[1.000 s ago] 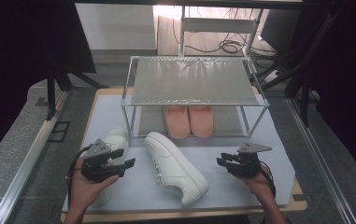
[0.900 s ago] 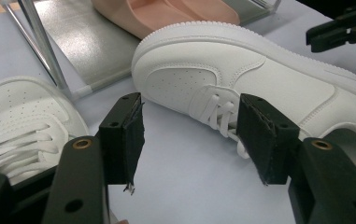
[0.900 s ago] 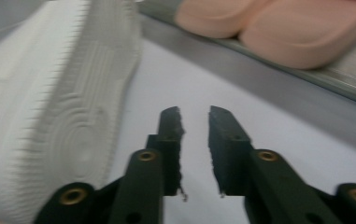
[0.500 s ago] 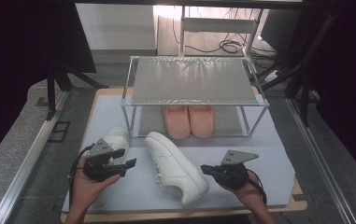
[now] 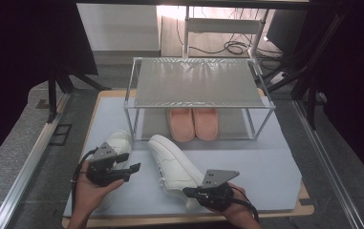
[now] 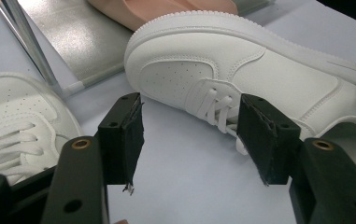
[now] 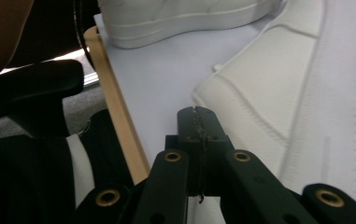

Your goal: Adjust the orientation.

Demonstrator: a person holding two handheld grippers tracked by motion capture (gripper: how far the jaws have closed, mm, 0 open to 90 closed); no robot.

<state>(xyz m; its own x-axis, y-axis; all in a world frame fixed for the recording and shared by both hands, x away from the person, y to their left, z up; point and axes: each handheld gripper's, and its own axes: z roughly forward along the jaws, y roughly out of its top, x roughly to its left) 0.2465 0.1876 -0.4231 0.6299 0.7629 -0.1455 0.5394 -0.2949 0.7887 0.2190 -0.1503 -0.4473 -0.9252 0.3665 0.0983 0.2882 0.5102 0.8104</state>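
Observation:
A white sneaker [image 5: 172,164] lies at an angle on the grey mat, toe toward the rack. My left gripper [image 5: 134,168] hovers just left of it, open, with nothing between its fingers. In the left gripper view the left gripper [image 6: 192,135] frames the sneaker's laces [image 6: 215,109]. My right gripper [image 5: 187,191] is at the sneaker's heel near the front edge, shut and empty. In the right gripper view the right gripper [image 7: 196,114] points past the heel [image 7: 297,93]. A second white sneaker [image 5: 117,143] lies behind my left hand.
A metal rack [image 5: 196,81] stands at the back of the mat, with a pair of pink slippers [image 5: 194,124] under its shelf. The table's wooden front edge [image 7: 115,107] runs close beside my right gripper. Open mat [image 5: 265,167] lies to the right.
My right gripper has moved left along the front of the mat, up to the sneaker's heel. The left gripper and both sneakers have stayed put.

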